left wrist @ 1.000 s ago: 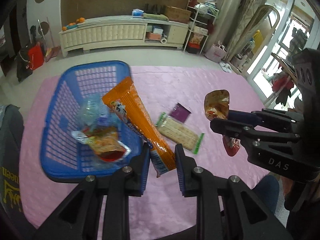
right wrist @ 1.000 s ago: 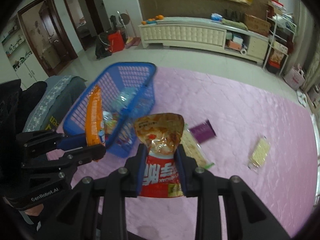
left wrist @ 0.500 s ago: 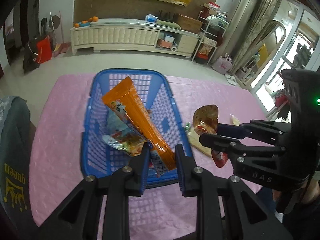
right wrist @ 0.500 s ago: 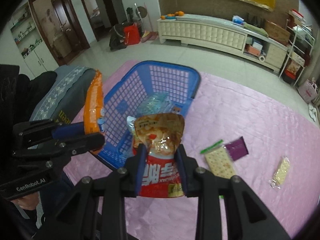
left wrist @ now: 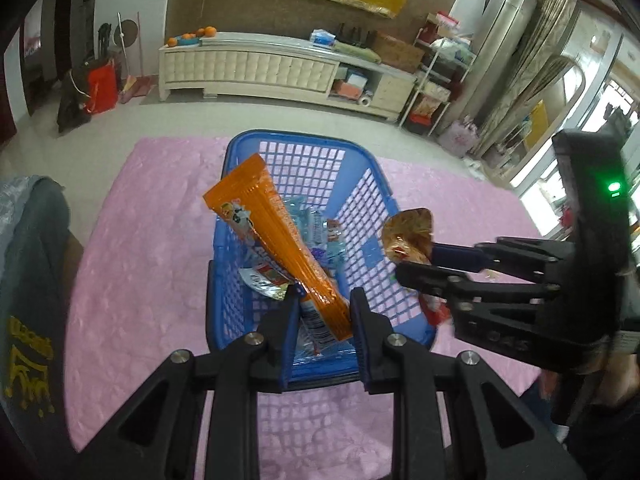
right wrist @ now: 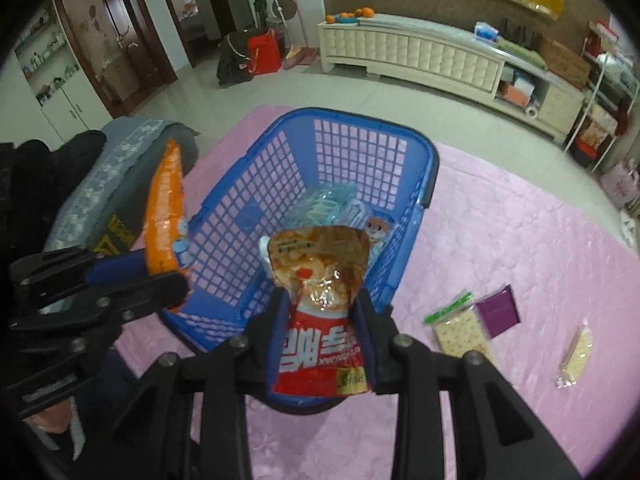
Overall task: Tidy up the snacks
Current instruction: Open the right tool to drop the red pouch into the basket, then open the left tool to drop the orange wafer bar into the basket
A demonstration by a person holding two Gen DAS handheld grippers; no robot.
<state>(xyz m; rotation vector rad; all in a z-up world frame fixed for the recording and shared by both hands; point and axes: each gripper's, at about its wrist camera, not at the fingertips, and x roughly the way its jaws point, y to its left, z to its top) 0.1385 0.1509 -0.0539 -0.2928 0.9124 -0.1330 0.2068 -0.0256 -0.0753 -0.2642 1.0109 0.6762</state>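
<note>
A blue plastic basket (left wrist: 360,184) (right wrist: 248,184) stands on the pink cloth and holds several snack packets (left wrist: 316,232). My left gripper (left wrist: 325,312) is shut on a long orange snack pack (left wrist: 276,236), held above the basket's near end; it also shows in the right wrist view (right wrist: 162,220). My right gripper (right wrist: 320,316) is shut on a red and white snack pouch (right wrist: 320,280), held over the basket's near right rim; the pouch also shows in the left wrist view (left wrist: 408,236).
On the pink cloth to the right of the basket lie a cracker pack with a green strip (right wrist: 460,328), a purple sachet (right wrist: 498,312) and a small pale packet (right wrist: 576,356). A grey cushion (right wrist: 120,168) sits left of the basket.
Both grippers have moved left from the loose snacks to over the basket, each still holding its packet. The basket now fills the middle of both views.
</note>
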